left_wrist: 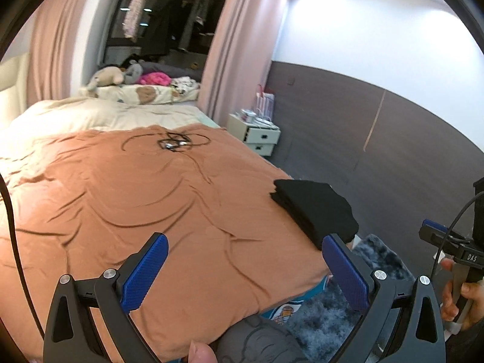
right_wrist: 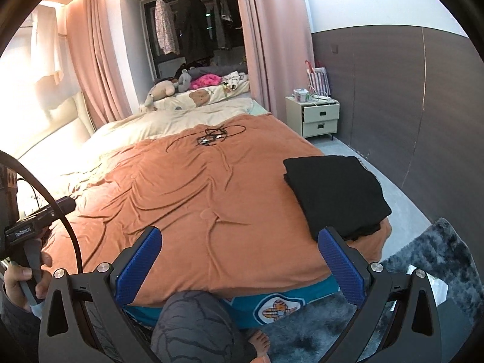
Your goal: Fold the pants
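Bedroom scene: I am looking along both grippers over a bed spread with an orange blanket [right_wrist: 193,199], wrinkled all over. Nearest to me, the left gripper [left_wrist: 243,267] is hanging above the blanket's near edge with its blue-padded fingers spread wide apart and nothing between them. The right gripper [right_wrist: 239,260] is hanging the same way, fingers wide apart and empty, above the bed's foot. Below it I am seeing a knee in grey printed fabric [right_wrist: 193,323] and a bare foot [right_wrist: 258,340] standing on a shaggy grey rug [right_wrist: 438,260]. A hand [right_wrist: 21,278] is gripping the left gripper's handle at the left edge of the right view.

Just beyond the right fingers, the black pants [right_wrist: 335,193] are lying folded into a thick rectangle at the blanket's right corner, touching neither gripper. Farther up the blanket, a tangle of black cable [right_wrist: 211,136] is lying. Beyond it are cream bedding [right_wrist: 169,124], a stuffed bear [right_wrist: 161,89], a cream nightstand [right_wrist: 320,118], and pink curtains [right_wrist: 260,45].
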